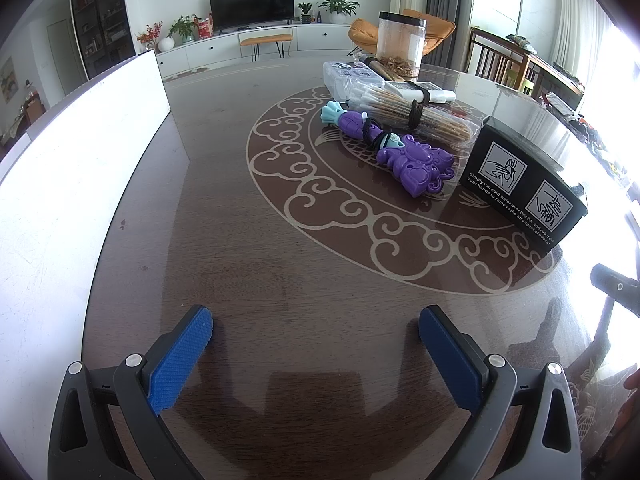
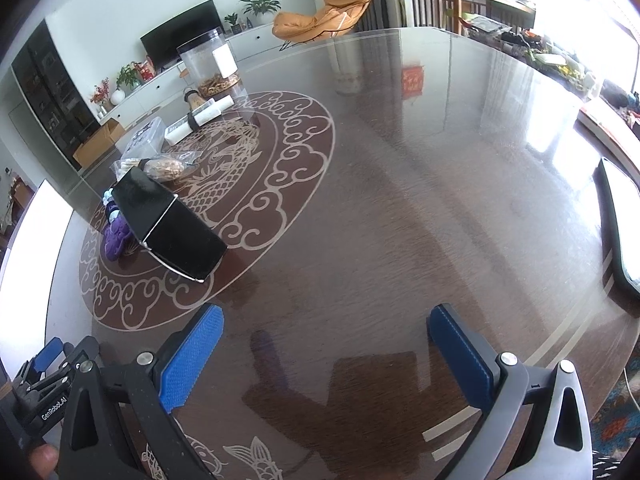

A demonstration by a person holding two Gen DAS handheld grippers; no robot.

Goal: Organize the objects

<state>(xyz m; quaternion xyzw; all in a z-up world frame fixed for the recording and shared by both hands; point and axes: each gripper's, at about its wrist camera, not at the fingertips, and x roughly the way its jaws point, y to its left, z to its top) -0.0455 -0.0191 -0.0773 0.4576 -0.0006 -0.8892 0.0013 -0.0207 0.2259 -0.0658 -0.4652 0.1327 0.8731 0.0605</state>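
Observation:
A purple toy [image 1: 404, 152] lies on the patterned table, next to a bag of wooden sticks [image 1: 416, 114]. A black box [image 1: 524, 184] with white printing stands to their right; it also shows in the right wrist view [image 2: 172, 224]. Behind them are a clear plastic case [image 1: 350, 76] and a clear jar [image 1: 401, 46]. My left gripper [image 1: 316, 328] is open and empty, low over the bare table well short of the objects. My right gripper [image 2: 326, 324] is open and empty, right of the black box. The left gripper [image 2: 52, 354] shows at the lower left of the right wrist view.
A white board [image 1: 80, 152] stands upright along the table's left side. A dark tray or screen [image 2: 620, 232] lies at the table's right edge. The round glossy table [image 2: 400, 180] carries a swirl pattern. Chairs and a TV cabinet stand beyond.

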